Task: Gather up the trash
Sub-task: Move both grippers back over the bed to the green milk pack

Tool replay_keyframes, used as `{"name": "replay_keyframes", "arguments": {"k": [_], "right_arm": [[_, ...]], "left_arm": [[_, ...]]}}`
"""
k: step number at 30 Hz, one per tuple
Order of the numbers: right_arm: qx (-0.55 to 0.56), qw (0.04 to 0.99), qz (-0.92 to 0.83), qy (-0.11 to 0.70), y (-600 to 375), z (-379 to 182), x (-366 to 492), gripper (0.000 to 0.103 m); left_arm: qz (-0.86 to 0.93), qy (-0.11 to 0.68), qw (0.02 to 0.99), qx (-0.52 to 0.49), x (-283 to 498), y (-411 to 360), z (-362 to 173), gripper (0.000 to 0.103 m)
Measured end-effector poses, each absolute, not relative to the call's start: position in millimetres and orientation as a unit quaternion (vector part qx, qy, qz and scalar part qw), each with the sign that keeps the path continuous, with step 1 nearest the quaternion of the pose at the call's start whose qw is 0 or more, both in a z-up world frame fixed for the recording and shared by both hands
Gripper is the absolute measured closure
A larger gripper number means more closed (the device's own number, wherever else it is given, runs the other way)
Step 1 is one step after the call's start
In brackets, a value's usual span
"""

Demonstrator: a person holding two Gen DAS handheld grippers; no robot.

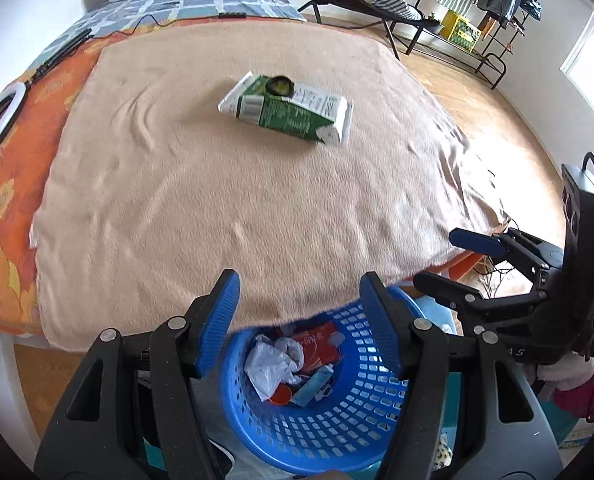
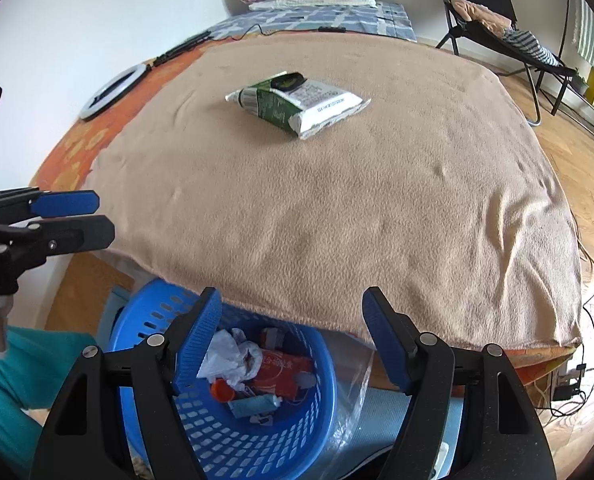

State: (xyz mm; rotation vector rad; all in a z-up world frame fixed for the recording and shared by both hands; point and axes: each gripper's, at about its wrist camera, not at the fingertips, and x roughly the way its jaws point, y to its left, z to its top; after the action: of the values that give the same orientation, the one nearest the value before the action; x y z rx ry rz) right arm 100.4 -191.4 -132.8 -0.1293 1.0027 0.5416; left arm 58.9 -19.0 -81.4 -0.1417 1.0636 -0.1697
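Lying flat near the middle of a tan blanket [image 1: 225,200] on the bed, the green-and-white carton [image 1: 287,110] carries a small dark round object [image 1: 279,85] on top, with bare blanket all around it. Below the bed's near edge stands a blue basket [image 1: 349,412] holding crumpled paper [image 1: 271,368] and a red packet [image 1: 317,344]. Both the left hand-held gripper [image 1: 299,324] and right hand-held gripper [image 2: 293,340] hang over it, jaws spread and empty.

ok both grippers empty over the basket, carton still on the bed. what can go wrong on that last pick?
1. A dark round object rests on the green carton; tilting the carton may roll it off.
2. The carton lies on a soft beige blanket, so fingers may snag fabric.
3. The blue basket sits partly under the blanket's edge, narrowing the drop opening.
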Motion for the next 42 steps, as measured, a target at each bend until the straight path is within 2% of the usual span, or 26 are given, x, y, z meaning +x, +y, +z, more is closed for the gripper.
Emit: {"name": "replay_keyframes", "arguments": {"k": [11,25,29,32,34,39,41,42], "right_arm": [[-0.006,0.852,0.271,0.449,-196,-108,163,0.030],[-0.035,0.830,0.309,0.463,-176,-110,226,0.030],[-0.040,0.821,0.329,0.465,-170,-113,236,0.030],[-0.066,0.822,0.339,0.454,-163,-114,239,0.023],[-0.083,0.822,0.345,0.445,-158,-115,239,0.023],[-0.111,0.820,0.356,0.435,-144,-117,241,0.023],[-0.123,0.819,0.360,0.430,-137,-118,244,0.023],[-0.126,0.819,0.362,0.428,-136,-118,245,0.023]], "left_arm": [[-0.067,0.470,0.878,-0.055,155,-10,-51,0.039],[-0.061,0.497,0.865,-0.030,259,-21,-91,0.039],[-0.062,0.511,0.856,-0.035,276,-20,-103,0.048],[-0.064,0.519,0.852,-0.038,282,-20,-110,0.050],[-0.066,0.525,0.847,-0.041,285,-20,-115,0.059],[-0.062,0.531,0.845,-0.030,291,-20,-124,0.061],[-0.056,0.531,0.845,-0.035,293,-17,-125,0.078],[-0.053,0.531,0.845,-0.038,294,-14,-126,0.083]]}}
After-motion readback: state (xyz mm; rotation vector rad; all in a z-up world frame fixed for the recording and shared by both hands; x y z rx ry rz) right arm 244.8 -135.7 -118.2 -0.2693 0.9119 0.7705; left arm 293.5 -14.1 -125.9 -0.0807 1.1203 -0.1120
